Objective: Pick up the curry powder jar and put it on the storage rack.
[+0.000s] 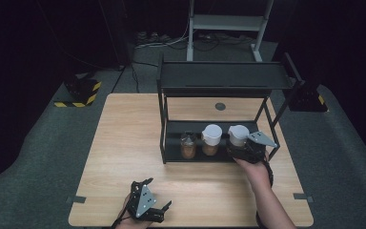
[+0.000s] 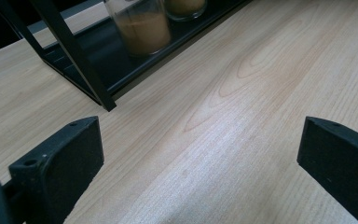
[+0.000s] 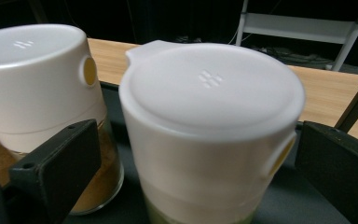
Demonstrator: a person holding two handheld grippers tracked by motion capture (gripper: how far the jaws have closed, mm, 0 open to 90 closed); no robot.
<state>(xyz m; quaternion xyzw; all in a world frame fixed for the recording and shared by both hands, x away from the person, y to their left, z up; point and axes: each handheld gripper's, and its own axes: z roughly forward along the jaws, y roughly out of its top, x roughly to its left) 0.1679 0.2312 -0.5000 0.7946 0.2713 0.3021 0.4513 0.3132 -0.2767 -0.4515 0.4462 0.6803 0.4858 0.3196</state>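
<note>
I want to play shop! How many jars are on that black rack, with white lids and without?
Jars with white lids: 2
Jar without a white lid: 1
Total: 3 jars on the black rack

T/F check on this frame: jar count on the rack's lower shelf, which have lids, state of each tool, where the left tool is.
1. Three jars stand on the lower shelf of the black rack. True.
2. All three jars have white lids. False: the left jar has none; the middle jar and right jar do.
3. The right tool is clamped on the right jar. False: its jaws stand open either side of it, pads apart from it.
4. The left tool is open over bare table. True.
5. The rack's top shelf holds a jar. False: it is bare.
</note>
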